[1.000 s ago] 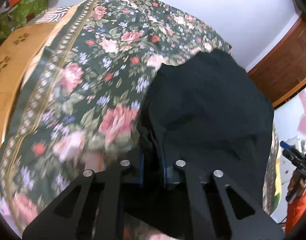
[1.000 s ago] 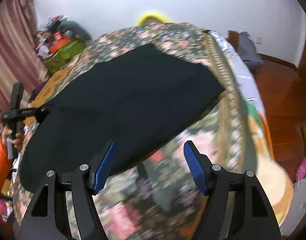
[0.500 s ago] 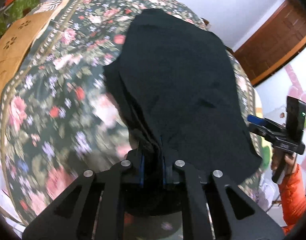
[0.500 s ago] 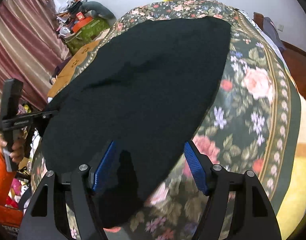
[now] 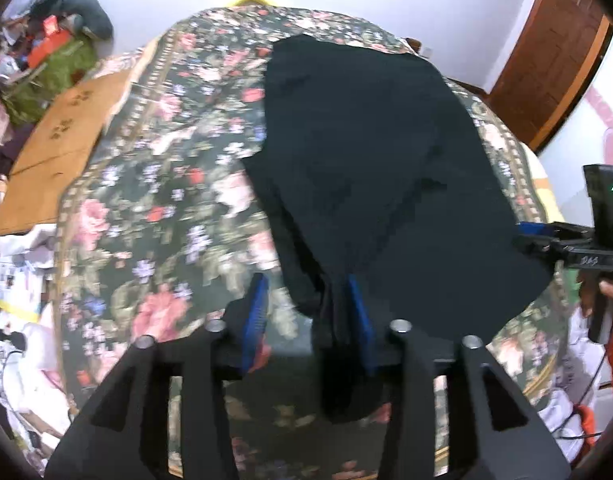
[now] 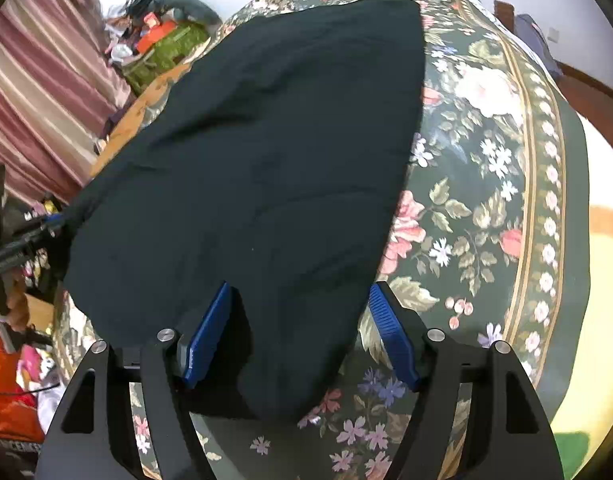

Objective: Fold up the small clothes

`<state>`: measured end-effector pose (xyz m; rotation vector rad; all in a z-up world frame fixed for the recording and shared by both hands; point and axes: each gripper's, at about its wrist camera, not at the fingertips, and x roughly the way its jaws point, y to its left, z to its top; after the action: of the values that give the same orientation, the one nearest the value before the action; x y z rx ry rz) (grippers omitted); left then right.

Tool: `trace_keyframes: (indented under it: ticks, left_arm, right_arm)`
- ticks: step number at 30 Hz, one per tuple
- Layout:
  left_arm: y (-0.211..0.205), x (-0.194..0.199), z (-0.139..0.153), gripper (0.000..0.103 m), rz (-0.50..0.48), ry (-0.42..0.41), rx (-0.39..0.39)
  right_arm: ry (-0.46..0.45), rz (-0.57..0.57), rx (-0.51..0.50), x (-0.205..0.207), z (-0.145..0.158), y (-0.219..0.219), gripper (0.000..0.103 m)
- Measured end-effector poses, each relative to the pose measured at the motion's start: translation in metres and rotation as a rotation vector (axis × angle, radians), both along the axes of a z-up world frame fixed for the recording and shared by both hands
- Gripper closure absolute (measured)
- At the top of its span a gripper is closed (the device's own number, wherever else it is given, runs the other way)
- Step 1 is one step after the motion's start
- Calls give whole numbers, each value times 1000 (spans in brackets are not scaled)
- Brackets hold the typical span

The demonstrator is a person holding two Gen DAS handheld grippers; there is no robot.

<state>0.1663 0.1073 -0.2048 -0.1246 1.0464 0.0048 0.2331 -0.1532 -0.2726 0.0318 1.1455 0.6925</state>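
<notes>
Left tongs parted around black garment edge, right tongs spread wide over it

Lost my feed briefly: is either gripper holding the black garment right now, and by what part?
Nothing is held. The left gripper and right gripper are both open; the black garment's near edge lies between each one's jaws.

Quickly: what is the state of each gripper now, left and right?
Left gripper: open, black garment bunched against one finger.
Right gripper: open, straddling the garment's corner, holding nothing.
</notes>
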Motion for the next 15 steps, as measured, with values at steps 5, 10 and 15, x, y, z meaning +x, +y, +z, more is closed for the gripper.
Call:
trace_keyframes:
  ticks: [5, 10, 15]
  left_arm:
    - [13, -8, 2, 47, 30, -7, 29]
    - [24, -10, 15, 47, 81, -12, 18]
    - [17, -16, 27, 44, 49, -12, -18]
  right_arm:
    - [-34, -18, -31, -1, 6, -10, 35]
    - [-94, -50, 1, -7, 29, -23, 35]
    - [-159, -6, 8, -18, 55, -25, 35]
